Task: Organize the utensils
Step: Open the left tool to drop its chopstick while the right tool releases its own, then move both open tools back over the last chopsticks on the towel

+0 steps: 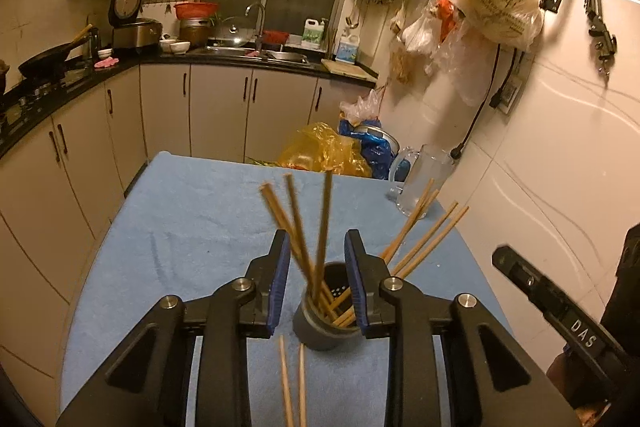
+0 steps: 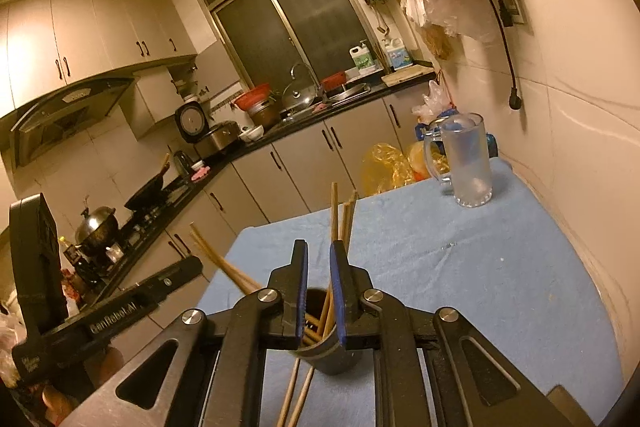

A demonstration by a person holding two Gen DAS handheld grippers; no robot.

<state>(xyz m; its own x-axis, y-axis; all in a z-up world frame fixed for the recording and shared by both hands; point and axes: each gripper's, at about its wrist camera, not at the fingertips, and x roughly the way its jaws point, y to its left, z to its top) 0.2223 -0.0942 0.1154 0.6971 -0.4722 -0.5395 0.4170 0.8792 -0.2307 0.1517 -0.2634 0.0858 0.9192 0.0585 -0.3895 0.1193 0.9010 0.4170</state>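
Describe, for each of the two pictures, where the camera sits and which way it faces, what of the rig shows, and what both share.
Left wrist: on the left gripper, looking along its open fingers, down at the holder of chopsticks; the right gripper enters at right.
Right wrist: on the right gripper, fingers narrowly apart above the holder, facing the kitchen counter; the left gripper shows at left.
Shared: holder, blue cloth, glass mug, loose chopsticks, window.

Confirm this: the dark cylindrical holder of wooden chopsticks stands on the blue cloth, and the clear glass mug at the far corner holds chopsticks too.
Not quite. The dark cylindrical holder of wooden chopsticks does stand on the blue cloth, but the clear glass mug at the far corner holds no chopsticks; the right wrist view shows it empty.
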